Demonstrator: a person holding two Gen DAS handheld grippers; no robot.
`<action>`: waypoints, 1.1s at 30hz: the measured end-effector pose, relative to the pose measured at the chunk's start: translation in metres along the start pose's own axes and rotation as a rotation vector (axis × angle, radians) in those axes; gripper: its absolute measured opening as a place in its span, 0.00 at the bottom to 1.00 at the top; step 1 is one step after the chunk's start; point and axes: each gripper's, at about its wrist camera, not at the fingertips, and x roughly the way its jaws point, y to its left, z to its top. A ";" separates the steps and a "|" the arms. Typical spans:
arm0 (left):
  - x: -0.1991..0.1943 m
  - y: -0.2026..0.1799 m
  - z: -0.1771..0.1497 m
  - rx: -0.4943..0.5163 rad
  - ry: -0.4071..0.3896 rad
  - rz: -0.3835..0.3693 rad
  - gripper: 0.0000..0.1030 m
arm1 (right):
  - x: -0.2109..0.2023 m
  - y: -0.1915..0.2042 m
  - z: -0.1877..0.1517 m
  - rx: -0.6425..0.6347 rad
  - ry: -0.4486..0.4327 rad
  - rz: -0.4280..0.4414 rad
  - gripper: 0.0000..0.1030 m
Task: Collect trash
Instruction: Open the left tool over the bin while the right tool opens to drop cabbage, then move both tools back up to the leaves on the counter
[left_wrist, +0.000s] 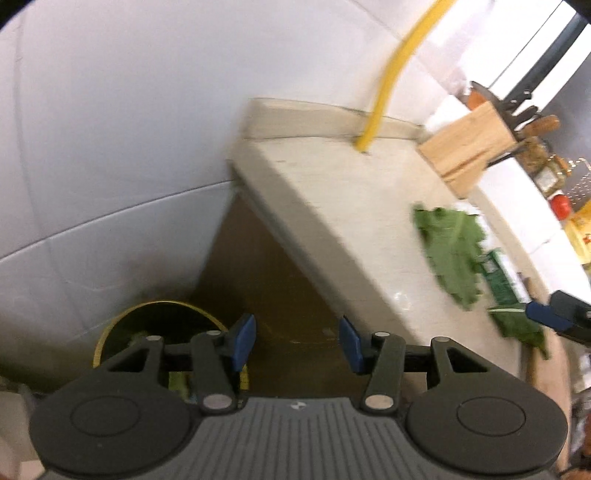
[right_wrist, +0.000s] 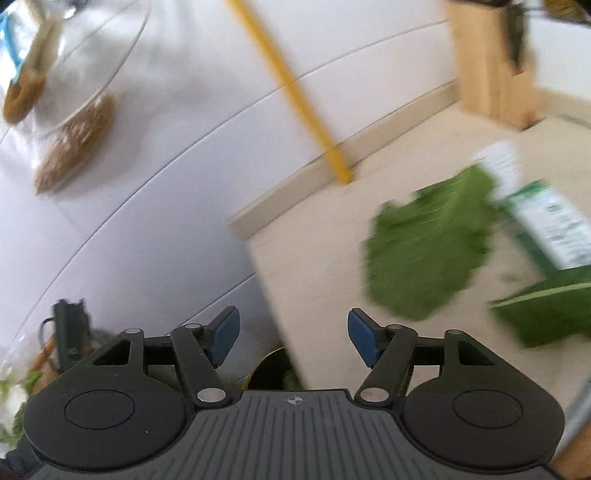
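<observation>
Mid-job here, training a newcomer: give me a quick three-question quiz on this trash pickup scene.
1. True or false: the left gripper holds a leaf.
2. Where is the bin? A on the counter; B on the floor beside it.
3. What stands against the wall on the counter behind the big green leaf?

Key: 1 false, both grippers are open and empty; 2 B; 3 a wooden knife block.

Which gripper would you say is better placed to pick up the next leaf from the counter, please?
Probably the right gripper: open, empty, with the big leaf just ahead. The left gripper, also empty, points towards the bin.
</observation>
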 end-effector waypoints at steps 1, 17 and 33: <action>0.000 -0.010 0.001 0.006 0.001 -0.025 0.45 | -0.008 -0.008 0.001 0.013 -0.015 -0.019 0.70; 0.063 -0.180 0.048 0.355 -0.012 -0.204 0.58 | -0.082 -0.108 -0.010 0.208 -0.149 -0.197 0.74; 0.172 -0.235 0.073 0.570 0.057 -0.050 0.58 | -0.075 -0.130 0.008 -0.181 -0.149 -0.396 0.85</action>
